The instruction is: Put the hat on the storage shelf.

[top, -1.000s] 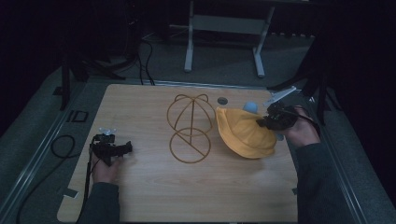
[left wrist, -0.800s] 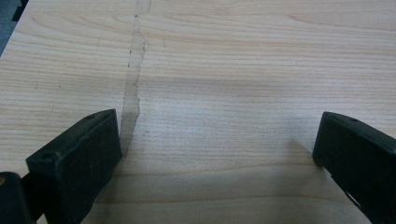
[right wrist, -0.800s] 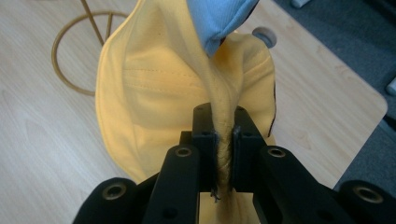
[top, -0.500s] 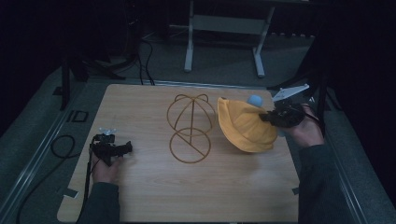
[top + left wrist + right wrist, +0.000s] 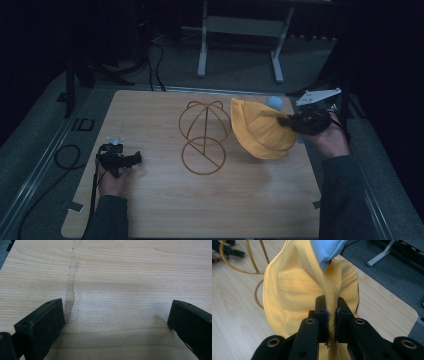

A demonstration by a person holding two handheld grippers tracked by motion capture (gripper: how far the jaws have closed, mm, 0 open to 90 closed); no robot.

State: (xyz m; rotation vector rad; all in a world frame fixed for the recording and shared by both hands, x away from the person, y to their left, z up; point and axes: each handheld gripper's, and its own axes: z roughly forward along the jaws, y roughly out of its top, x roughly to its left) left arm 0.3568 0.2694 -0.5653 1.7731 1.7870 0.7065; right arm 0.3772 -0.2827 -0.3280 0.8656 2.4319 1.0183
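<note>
One yellow cap (image 5: pixel 260 131), soft and light (likely floppy), is held raised off the surface (image 5: pixel 150 210) at 3 o'clock of the wire stand (image 5: pixel 204 136), its edge pinched by the right hand-held gripper (image 5: pixel 331 315). Left hand-held gripper (image 5: pixel 115 322): wide, nothing held.

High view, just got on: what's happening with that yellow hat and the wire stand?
The right gripper is shut on a fold of the yellow fabric hat, which has a light blue patch at its top, and holds it lifted just right of the gold wire hat stand. The hat is not on the stand yet. The left gripper rests open and empty on the light wooden table, holding nothing, well left of the stand.
</note>
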